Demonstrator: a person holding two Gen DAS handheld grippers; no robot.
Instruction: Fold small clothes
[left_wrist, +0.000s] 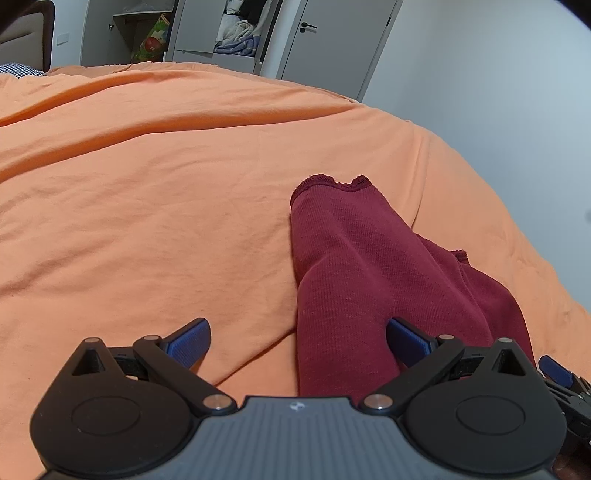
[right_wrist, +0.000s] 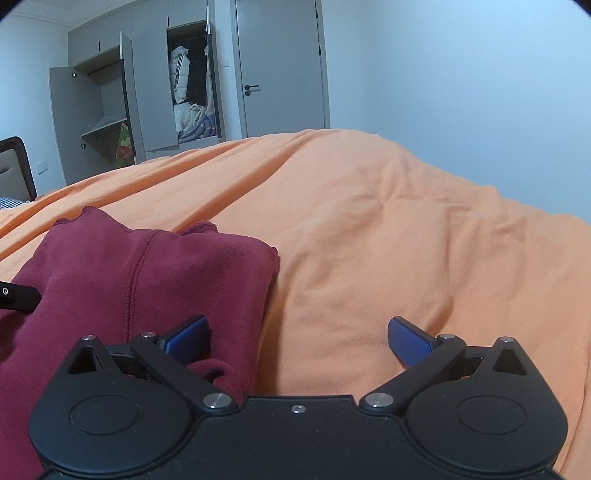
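- Right now you are holding both grippers low over the bed (left_wrist: 147, 184), and the dark red garment (left_wrist: 351, 277) is lying bunched on the orange cover, toward the bed's right edge as your left camera is showing it.
- Your left gripper (left_wrist: 298, 341) is sitting with its blue pads spread wide, gripping nothing; the garment's near end is running in between them, closer to the right pad.
- Your right gripper (right_wrist: 298, 341) is also standing wide open and empty, with its left pad over the garment's right edge and its right pad over bare cover.
- The garment is looking soft, light and limp, a ribbed knit that is probably going to sag and crease rather than hold any shape, so a single pinch is likely leaving the rest trailing.
- The scalloped hem at its far end (left_wrist: 332, 184) and the stitched seam (right_wrist: 131, 280) are looking like the firmest places to take hold.
- I am judging that pinching two corners of one edge at once is giving you the cleanest fold.
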